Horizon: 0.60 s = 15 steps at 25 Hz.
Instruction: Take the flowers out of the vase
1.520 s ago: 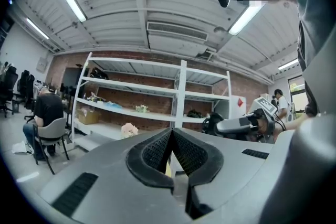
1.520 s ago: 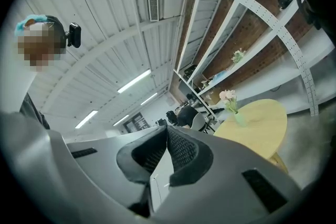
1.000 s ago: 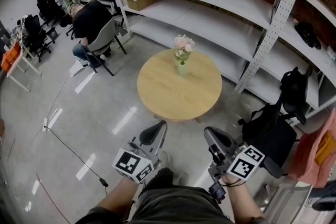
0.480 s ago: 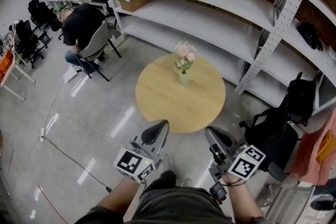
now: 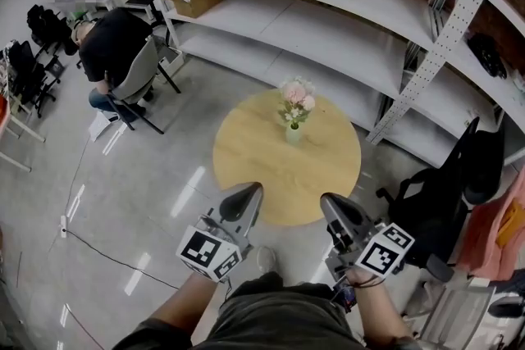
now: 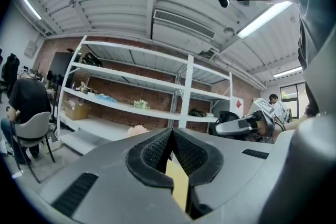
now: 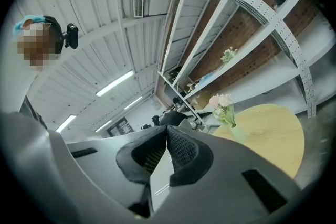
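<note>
**Both grippers closed, bouquet in its vase**

In the left gripper (image 6: 171, 138) view, the small bunch of pink and white flowers (image 6: 137, 130) barely peeks over the grey plastic housing, and the vase is hidden. From the head view, the bunch stands upright in a pale green vase (image 5: 293, 134) on the far half of the round light-wood table (image 5: 254, 152). Its stems are too small for me to make out. My left jaws, lined in ribbed black rubber, are pressed together on nothing. The right gripper (image 5: 338, 207) is likewise closed and empty.
</note>
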{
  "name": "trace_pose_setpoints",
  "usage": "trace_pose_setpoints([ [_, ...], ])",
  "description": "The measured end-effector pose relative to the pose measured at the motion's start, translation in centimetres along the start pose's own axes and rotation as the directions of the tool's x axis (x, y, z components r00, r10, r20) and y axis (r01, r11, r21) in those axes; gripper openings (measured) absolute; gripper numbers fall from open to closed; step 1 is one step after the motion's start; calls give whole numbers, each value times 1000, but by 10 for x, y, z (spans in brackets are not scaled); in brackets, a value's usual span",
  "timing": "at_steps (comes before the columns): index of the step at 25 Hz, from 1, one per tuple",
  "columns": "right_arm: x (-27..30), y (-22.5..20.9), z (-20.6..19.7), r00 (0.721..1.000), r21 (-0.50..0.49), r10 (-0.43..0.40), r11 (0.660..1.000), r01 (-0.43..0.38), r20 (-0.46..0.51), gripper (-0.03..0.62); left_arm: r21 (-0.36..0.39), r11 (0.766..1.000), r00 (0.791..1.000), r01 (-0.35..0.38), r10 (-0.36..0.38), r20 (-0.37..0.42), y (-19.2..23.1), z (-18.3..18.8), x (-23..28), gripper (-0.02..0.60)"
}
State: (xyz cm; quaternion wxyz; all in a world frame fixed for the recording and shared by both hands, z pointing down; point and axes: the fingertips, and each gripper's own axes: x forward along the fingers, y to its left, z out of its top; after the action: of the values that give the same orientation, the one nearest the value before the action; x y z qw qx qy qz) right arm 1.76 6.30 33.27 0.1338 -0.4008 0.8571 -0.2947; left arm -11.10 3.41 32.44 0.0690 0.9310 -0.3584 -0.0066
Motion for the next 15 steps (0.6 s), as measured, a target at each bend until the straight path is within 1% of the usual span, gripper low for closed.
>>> trace_pose_setpoints([
  [8, 37, -24, 9, 999, 0, -51, 999, 51, 3, 15, -8, 1000, 1000, 10, -10, -18, 44, -3, 24, 9],
  [13, 58, -51, 27, 997, -1, -70, 998, 70, 11, 15, -5, 1000, 1000, 10, -10, -26, 64, -4, 53, 9],
  [15, 67, -67, 36, 997, -4, -79, 997, 79, 11, 15, -5, 1000, 999, 0, 0, -32, 74, -5, 68, 9],
])
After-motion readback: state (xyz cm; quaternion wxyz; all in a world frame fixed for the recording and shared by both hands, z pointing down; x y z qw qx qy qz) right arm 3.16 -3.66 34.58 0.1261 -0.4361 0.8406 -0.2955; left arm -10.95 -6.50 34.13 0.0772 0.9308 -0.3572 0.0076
